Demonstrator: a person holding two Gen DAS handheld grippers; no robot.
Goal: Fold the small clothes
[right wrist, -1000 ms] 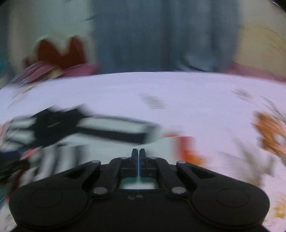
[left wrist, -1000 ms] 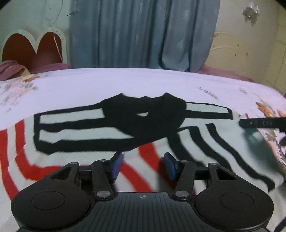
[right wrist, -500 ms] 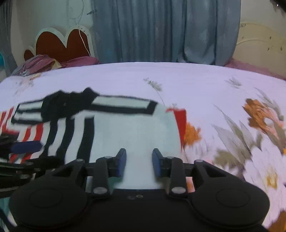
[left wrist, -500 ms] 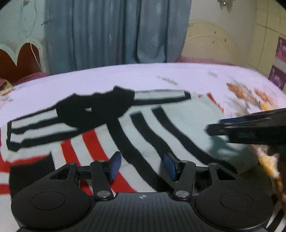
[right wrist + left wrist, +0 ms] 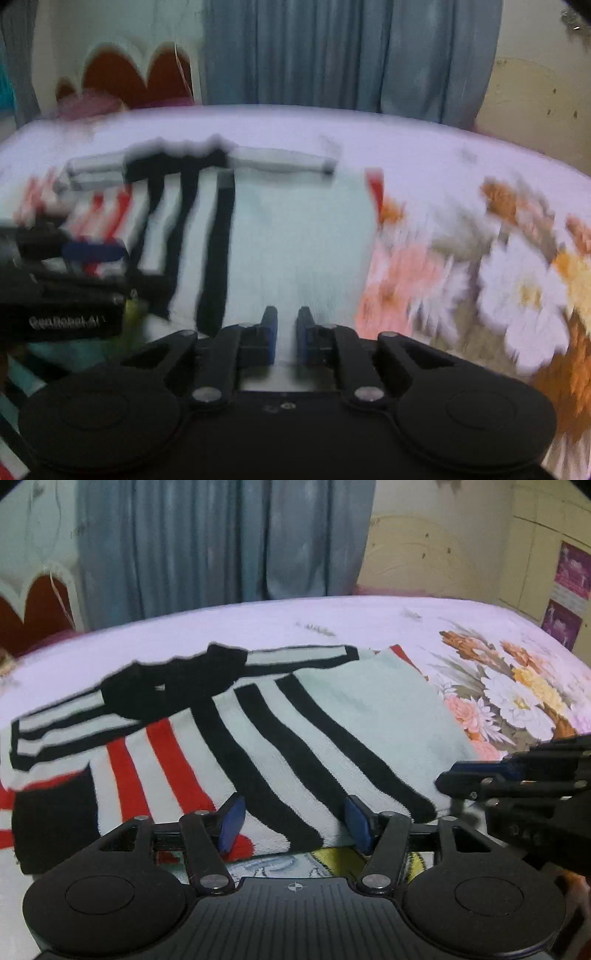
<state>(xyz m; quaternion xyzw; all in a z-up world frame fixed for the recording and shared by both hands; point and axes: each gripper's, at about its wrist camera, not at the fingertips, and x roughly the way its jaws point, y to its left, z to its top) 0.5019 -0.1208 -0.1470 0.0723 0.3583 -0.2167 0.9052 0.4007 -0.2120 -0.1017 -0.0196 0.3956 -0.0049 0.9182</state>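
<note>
A small knitted sweater (image 5: 295,716), pale with black and red stripes and a black collar, lies spread on the bed; it also shows, blurred, in the right wrist view (image 5: 280,236). My left gripper (image 5: 291,823) is open over the sweater's near hem, with the striped edge between its blue pads. My right gripper (image 5: 286,332) has its jaws narrowly apart over the pale hem; it also shows at the right of the left wrist view (image 5: 480,779). The left gripper also shows at the left of the right wrist view (image 5: 92,254).
The bed (image 5: 332,620) has a lilac sheet with a flower print (image 5: 517,701) to the right of the sweater. A blue curtain (image 5: 221,539) and a red heart-shaped headboard (image 5: 37,605) stand behind. A printed cloth (image 5: 325,864) lies under the left gripper.
Both grippers have moved toward the sweater's near hem. The right gripper opened from shut, and its jaws have since narrowed. The right view is blurred by motion.
</note>
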